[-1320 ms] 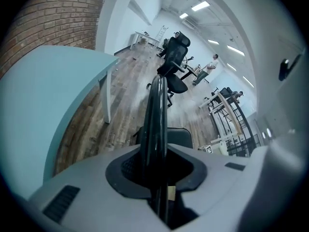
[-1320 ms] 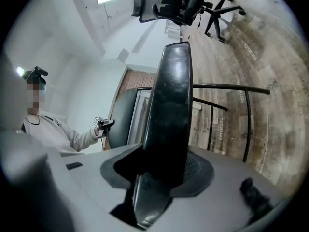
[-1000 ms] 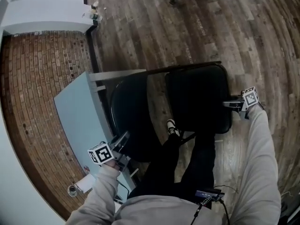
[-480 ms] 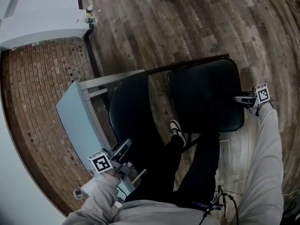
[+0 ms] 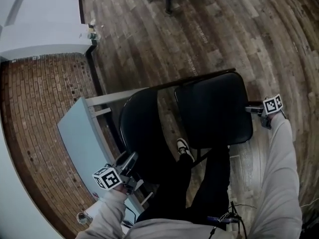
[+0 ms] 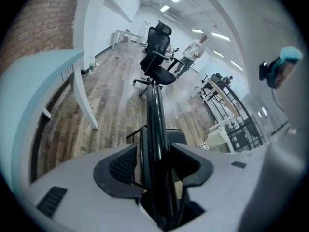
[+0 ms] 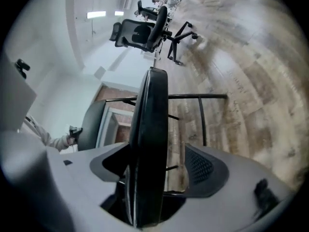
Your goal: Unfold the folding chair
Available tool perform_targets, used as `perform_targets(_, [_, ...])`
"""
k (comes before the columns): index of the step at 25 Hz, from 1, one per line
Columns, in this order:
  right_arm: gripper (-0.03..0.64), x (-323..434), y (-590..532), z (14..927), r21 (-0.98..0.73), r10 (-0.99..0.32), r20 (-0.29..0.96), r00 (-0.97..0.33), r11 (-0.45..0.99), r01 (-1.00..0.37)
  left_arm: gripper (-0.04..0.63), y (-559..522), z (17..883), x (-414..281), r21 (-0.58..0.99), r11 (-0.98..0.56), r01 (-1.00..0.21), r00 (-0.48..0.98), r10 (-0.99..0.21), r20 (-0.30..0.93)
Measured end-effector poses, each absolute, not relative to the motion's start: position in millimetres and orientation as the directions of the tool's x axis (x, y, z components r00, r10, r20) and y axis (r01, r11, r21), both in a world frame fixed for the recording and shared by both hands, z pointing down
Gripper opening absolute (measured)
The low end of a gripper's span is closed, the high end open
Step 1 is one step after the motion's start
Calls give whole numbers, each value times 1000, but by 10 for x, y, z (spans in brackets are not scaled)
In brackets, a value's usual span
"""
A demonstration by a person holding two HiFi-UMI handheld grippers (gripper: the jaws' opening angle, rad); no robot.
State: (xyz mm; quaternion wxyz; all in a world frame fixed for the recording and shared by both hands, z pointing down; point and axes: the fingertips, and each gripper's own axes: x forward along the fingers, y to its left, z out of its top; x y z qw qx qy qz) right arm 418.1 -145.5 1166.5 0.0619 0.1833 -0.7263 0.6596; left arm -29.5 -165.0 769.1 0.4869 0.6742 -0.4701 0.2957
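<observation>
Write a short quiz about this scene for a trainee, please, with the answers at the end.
1. True or false: the seat of the folding chair is white.
2. What stands between the jaws of the right gripper? A) the seat's edge B) a table leg C) nothing
3. Of what material is the wall beside the pale blue table?
Key: 1 false, it is black. 2 A; the jaws have just been opening, and a gap shows beside one pad. 3 brick.
</observation>
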Motion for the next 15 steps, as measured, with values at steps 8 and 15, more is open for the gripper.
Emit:
perform_targets(8, [344,4959,-1847,10831,-758,-445,601,-664,-54,-650,301,-2001,6678,-431,430,-137,-893,432,-534,727])
perform_targets(15, [342,5157,-2261,9031,-660,-600,579,-552,52,-749,298,-2153,5853,-325,518,-252,-817,546,-626,556])
